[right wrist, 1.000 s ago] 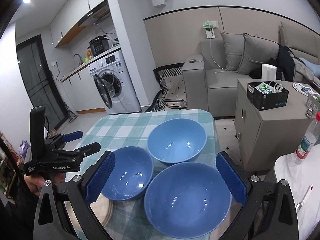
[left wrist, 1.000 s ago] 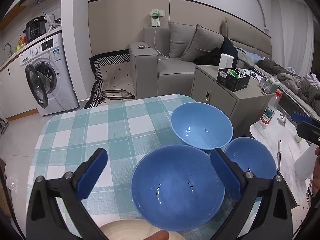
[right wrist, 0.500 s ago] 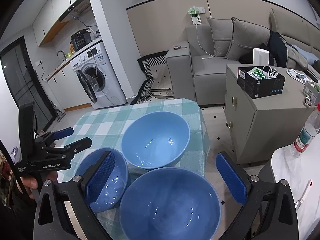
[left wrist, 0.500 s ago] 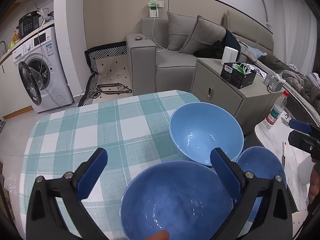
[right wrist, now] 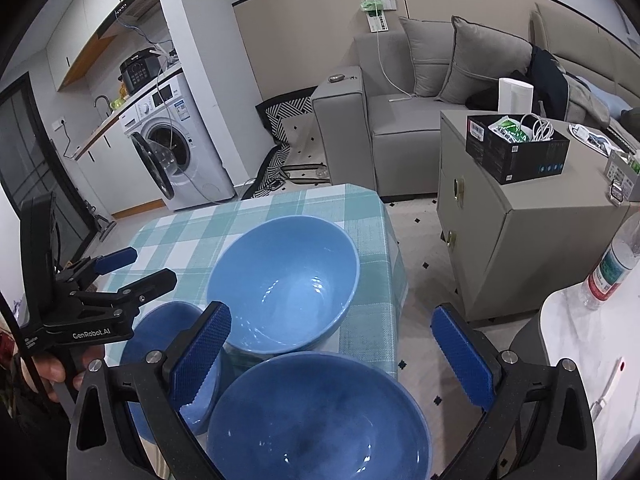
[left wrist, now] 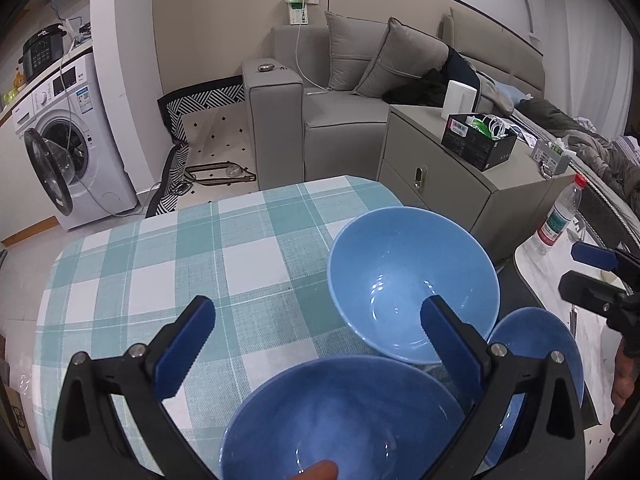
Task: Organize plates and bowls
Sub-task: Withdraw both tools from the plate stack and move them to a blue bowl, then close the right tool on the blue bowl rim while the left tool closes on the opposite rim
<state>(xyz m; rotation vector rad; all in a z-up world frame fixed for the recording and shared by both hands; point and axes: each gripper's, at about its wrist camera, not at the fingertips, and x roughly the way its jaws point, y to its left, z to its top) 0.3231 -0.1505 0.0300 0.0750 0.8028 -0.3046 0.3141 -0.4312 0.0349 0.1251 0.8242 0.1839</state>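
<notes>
Three blue bowls sit on a green checked tablecloth (left wrist: 160, 280). The far bowl (left wrist: 412, 284) also shows in the right wrist view (right wrist: 284, 284). In the left wrist view a near bowl (left wrist: 340, 420) lies between the open fingers of my left gripper (left wrist: 316, 332), with a third bowl (left wrist: 536, 352) at its right. In the right wrist view the big near bowl (right wrist: 316, 420) lies below my open right gripper (right wrist: 332, 340), and the smaller bowl (right wrist: 168, 360) is at its left. The left gripper (right wrist: 132, 268) appears there, open. The right gripper (left wrist: 592, 268) appears at the left view's right edge.
The table's far and right edges drop to the floor. A grey cabinet (right wrist: 520, 220) with a black box (right wrist: 516, 152) stands to the right. A white round table (right wrist: 580, 360) with a water bottle (right wrist: 612, 272) is near right. A sofa (left wrist: 340, 100) and washing machine (left wrist: 68, 140) stand behind.
Both grippers have moved forward and lower over the bowls. The near bowls have slid toward the bottom of each view and the far bowl looms larger. Both grippers stay open.
</notes>
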